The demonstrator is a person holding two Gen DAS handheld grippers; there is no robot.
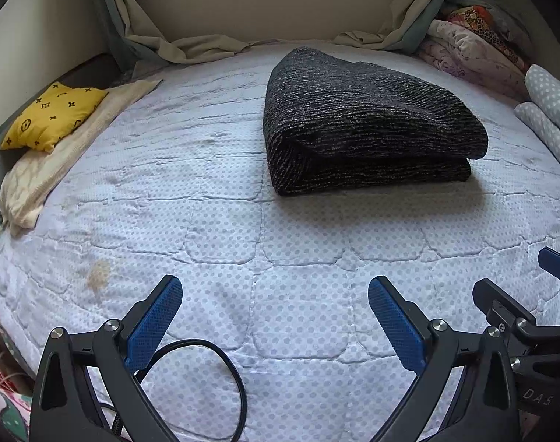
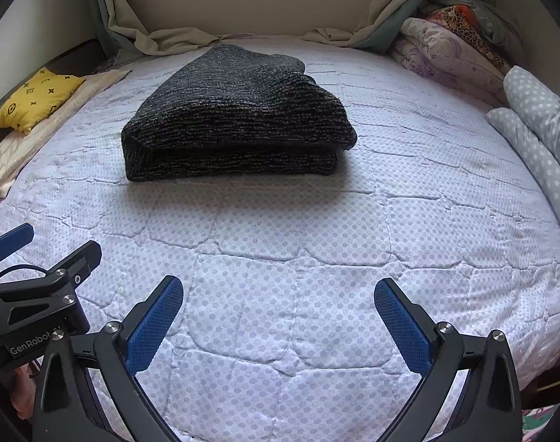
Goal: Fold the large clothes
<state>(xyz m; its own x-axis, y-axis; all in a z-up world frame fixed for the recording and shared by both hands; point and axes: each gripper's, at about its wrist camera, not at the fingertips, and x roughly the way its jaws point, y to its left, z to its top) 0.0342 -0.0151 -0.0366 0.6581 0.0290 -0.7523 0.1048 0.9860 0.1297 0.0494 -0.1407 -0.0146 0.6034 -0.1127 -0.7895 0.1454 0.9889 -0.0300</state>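
A dark grey knitted garment (image 1: pixel 368 121) lies folded into a thick rectangle on the white quilted mattress (image 1: pixel 243 243); it also shows in the right wrist view (image 2: pixel 235 121). My left gripper (image 1: pixel 274 287) is open and empty, held above the near part of the mattress, well short of the garment. My right gripper (image 2: pixel 278 291) is open and empty too, side by side with the left. The right gripper's blue fingers (image 1: pixel 556 265) show at the left view's right edge; the left gripper's fingers (image 2: pixel 14 239) show at the right view's left edge.
A yellow patterned pillow (image 1: pixel 51 116) lies on a cream blanket (image 1: pixel 40 176) at the left edge. Folded quilts (image 1: pixel 475 48) and polka-dot bolsters (image 1: pixel 548 110) line the right side. Curtains (image 1: pixel 191 44) hang along the far wall. A black cable (image 1: pixel 206 368) loops below the left gripper.
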